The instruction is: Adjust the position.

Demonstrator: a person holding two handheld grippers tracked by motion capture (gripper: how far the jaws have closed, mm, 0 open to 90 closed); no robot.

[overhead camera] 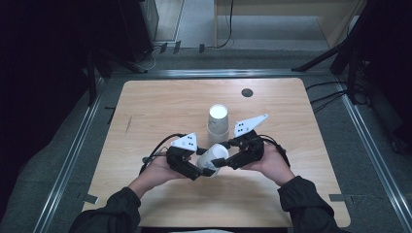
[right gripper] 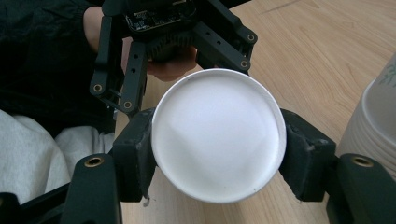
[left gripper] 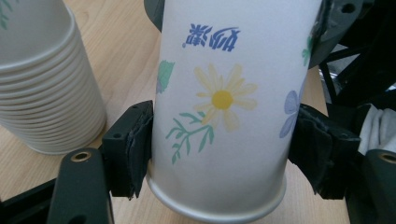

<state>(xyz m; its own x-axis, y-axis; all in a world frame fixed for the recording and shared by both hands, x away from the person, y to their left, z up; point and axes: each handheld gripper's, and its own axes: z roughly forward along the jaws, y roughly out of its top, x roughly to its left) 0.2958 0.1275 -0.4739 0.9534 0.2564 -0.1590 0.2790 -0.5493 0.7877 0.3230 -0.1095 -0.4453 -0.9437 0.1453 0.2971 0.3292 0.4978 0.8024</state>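
Paper cup (overhead camera: 213,157) lying sideways above the table (overhead camera: 145,111), long axis running between my grippers, base toward my right gripper (overhead camera: 232,160), both pairs of jaws clamped on its wall, left gripper (overhead camera: 195,171) near the rim.

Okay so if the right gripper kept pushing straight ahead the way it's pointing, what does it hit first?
The right gripper is already shut on the paper cup, so it would drive that cup toward the left gripper just behind it, probably first.

Wooden table (overhead camera: 160,104), grey floor (overhead camera: 272,34), dark surroundings.
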